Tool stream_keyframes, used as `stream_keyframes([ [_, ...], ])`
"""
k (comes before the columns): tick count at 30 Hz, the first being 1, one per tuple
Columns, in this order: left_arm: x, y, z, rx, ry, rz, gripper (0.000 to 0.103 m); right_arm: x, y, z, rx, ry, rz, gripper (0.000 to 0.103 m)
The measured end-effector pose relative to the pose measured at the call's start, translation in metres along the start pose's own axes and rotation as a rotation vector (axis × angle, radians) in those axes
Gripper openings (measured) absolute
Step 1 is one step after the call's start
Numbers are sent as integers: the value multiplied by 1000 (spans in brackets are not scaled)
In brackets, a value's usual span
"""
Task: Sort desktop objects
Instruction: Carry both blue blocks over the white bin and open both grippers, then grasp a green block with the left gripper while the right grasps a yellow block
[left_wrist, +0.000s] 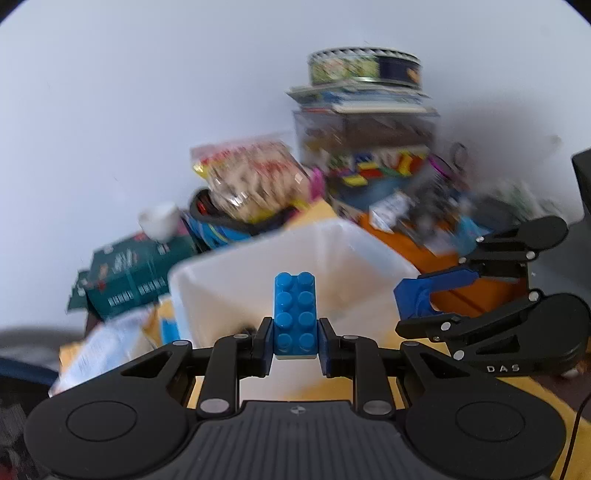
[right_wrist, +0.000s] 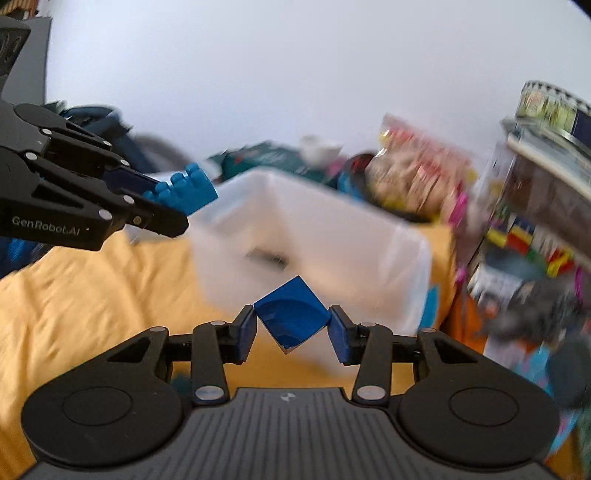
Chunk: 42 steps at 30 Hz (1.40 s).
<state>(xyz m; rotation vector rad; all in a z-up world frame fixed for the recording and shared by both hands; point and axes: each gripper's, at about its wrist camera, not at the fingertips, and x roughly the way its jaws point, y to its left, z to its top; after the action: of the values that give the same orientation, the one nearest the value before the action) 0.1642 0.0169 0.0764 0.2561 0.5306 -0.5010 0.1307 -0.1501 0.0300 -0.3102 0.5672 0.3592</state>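
Note:
My left gripper (left_wrist: 295, 341) is shut on a light blue studded toy brick (left_wrist: 295, 314), held in the air just before the near rim of a white translucent plastic bin (left_wrist: 258, 266). My right gripper (right_wrist: 291, 330) is shut on a dark blue block (right_wrist: 291, 314) with a round hollow, gripped by two opposite corners, in front of the same bin (right_wrist: 332, 229). In the right wrist view the left gripper (right_wrist: 162, 206) and its brick (right_wrist: 184, 192) are at the bin's left rim. In the left wrist view the right gripper (left_wrist: 432, 299) holds the dark block (left_wrist: 417, 299) at the bin's right side.
A yellow cloth (right_wrist: 92, 295) covers the table. Behind the bin lie a snack bag (left_wrist: 251, 181), a green box (left_wrist: 133, 277), a white cup (left_wrist: 159, 219), and a clear box of coloured bricks (left_wrist: 369, 162) topped by books and a round tin (left_wrist: 364, 66). Something small and dark lies inside the bin (right_wrist: 267, 256).

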Motion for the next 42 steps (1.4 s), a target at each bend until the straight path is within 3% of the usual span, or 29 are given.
stream_keyframes([
  [5, 52, 22, 17, -43, 18, 4, 27, 46, -22, 30, 70, -6, -58, 46],
  [12, 118, 39, -6, -112, 129, -13, 28, 103, -40, 20, 167, 115, -72, 47],
  [14, 118, 42, -8, -136, 126, -28, 40, 103, -41, 16, 186, 114, -63, 48],
  [15, 115, 44, -9, -149, 121, -29, 46, 99, -40, 16, 187, 112, -63, 48],
  [20, 81, 47, -8, -159, 62, -18, 48, 74, -37, 21, 161, 46, -62, 48],
  [24, 28, 39, -28, -140, 29, 16, 70, 37, -28, 14, 127, -9, -28, 50],
  [27, 3, 28, -61, -133, 86, 39, 70, 19, -16, -5, 105, 15, 12, 51],
  [36, -33, -17, -163, -175, 318, 25, 70, -15, 28, -89, 140, 199, 140, 52],
  [42, -43, -25, -196, -240, 370, 46, 67, -32, 46, -122, 169, 266, 176, 52],
])
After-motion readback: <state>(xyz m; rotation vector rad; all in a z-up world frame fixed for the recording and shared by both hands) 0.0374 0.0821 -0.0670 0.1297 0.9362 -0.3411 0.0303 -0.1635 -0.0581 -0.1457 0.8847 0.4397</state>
